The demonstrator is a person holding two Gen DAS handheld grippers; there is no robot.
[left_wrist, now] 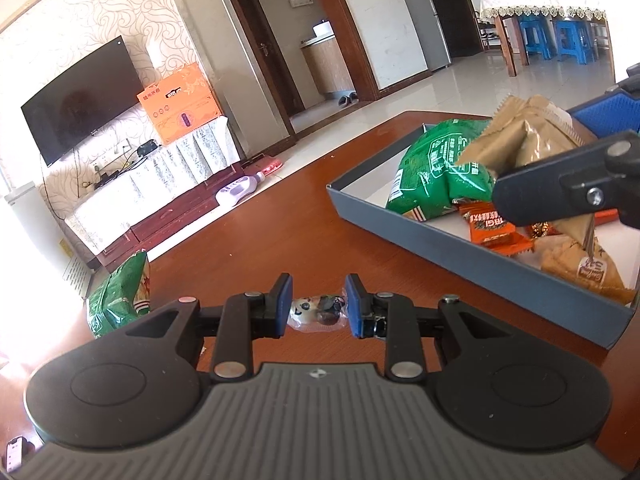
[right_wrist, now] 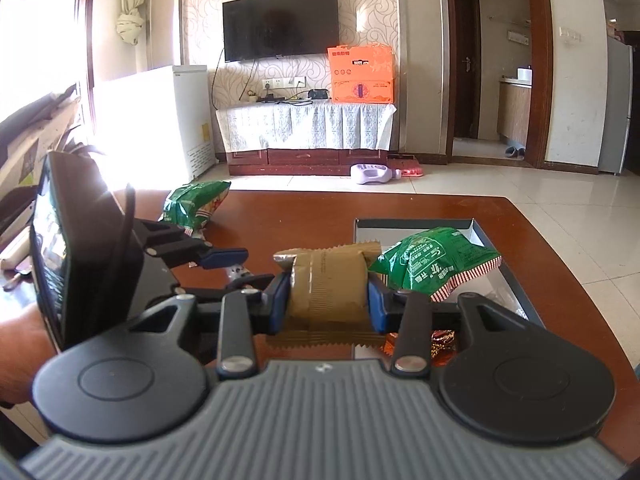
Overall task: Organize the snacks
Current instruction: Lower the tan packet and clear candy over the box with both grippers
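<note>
Right tongs (right_wrist: 328, 300) squeezed on brown snack pack (right_wrist: 327, 280), held over box (left_wrist: 460, 236) to drop in. Left tongs (left_wrist: 318, 306) open around panda candy (left_wrist: 318, 312) on table (left_wrist: 260, 240), ready to pinch.

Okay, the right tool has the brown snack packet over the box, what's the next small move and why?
Probably open the right tool and let the brown packet drop. It is clamped between the tool's blue pads, apparently just above the box, beside the green bag already inside. The left tool brackets a small candy.

Both wrist cams low, share tray (left_wrist: 472, 240).
</note>
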